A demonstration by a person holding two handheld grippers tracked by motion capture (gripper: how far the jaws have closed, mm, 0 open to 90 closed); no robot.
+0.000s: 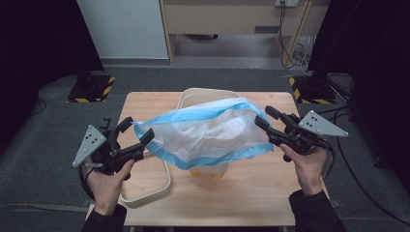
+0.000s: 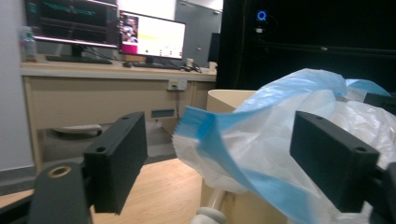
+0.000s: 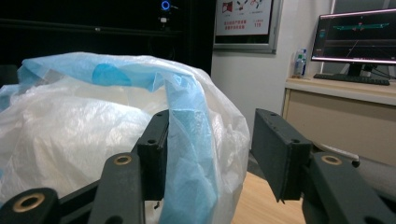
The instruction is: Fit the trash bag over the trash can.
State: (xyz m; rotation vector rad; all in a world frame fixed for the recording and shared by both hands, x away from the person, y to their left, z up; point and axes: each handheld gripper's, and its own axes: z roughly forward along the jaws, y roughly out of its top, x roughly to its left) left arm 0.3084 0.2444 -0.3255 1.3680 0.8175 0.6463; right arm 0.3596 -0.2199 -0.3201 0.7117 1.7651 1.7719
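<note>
With both the left gripper [image 1: 137, 131] and right gripper [image 1: 263, 119] spread apart, the blue-rimmed plastic bag [image 1: 208, 133] may slide off the bin [image 1: 205, 94]

thin crinkled plastic bag [image 1: 208, 133]

No writing can be made out for certain. A framed wall poster [image 3: 243, 21] in the right gripper view carries red symbols and lines of small print, probably a notice, too blurred to read. The lit monitors [image 2: 152, 35] on the desk show graphics with no legible words.
</note>
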